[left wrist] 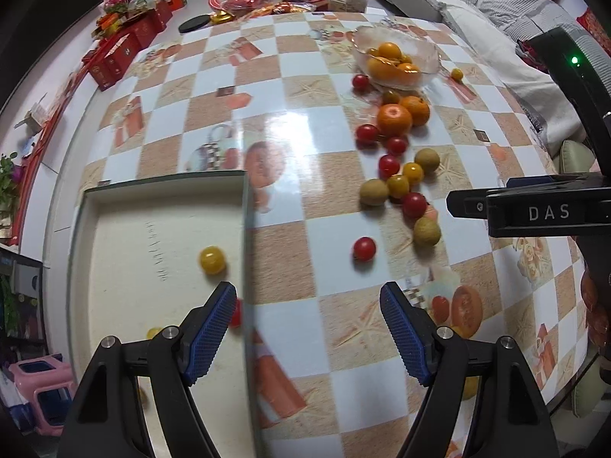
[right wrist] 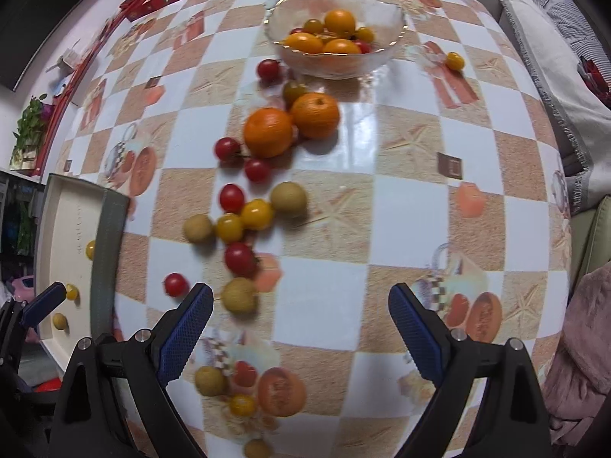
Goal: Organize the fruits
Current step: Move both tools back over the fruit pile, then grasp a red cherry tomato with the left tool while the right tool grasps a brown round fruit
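The left gripper (left wrist: 307,328) hangs with jaws spread wide and nothing between them, straddling the right wall of the shallow cream tray (left wrist: 244,229) at the table's left edge. The right gripper (right wrist: 301,320) is just as slack, jaws apart and bare, poised over the table's near edge with a longan (right wrist: 240,295) just beside its left finger.

Progress looks early to middling. The tray holds only a few small pieces, among them a yellow cherry tomato (left wrist: 212,260), while the glass bowl (right wrist: 397,34) near the table's far edge already carries oranges and small tomatoes. Plenty is left: a loose trail runs down the checkered tablecloth (right wrist: 401,198), two oranges (right wrist: 268,132), red cherry tomatoes (right wrist: 231,197), more longans, and a stray yellow one (right wrist: 455,60) right of the bowl.

Red gift boxes (left wrist: 114,57) crowd the far left corner, clear of the work. Nothing blocks the nearest fruit, though round pieces packed together will likely roll when nudged.
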